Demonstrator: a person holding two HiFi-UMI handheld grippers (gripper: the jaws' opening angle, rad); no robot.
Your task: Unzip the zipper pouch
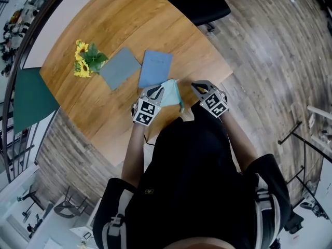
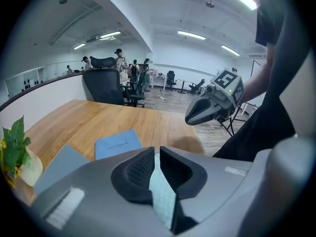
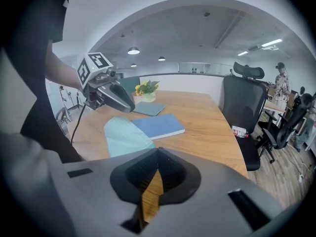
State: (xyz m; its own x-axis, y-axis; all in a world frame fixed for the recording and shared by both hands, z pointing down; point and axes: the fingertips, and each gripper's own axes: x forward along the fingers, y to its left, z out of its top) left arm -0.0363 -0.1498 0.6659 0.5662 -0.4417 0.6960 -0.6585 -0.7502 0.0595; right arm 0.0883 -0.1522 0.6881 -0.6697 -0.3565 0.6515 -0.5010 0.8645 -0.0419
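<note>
1. Blue book (image 2: 117, 143) is showing "notebook" on its cover.
2. Teal zipper pouch (image 1: 171, 93) is lying by the table's (image 1: 104, 30) near edge, just beside the book.
3. Left gripper (image 2: 155, 153) is sitting barely apart around the pouch fabric; right gripper (image 3: 157, 152) is pinched closed, empty.

A wooden table (image 1: 104, 40) is seen from above, with a few bits laid out on it. A blue notebook (image 1: 155, 68) is lying flat, a grey book (image 1: 120, 68) is placed just beside it, and some sunflowers (image 1: 83, 58) are set near that. A black office chair (image 1: 199, 1) is parked at the far edge, on wood-look flooring (image 1: 270, 45).
</note>
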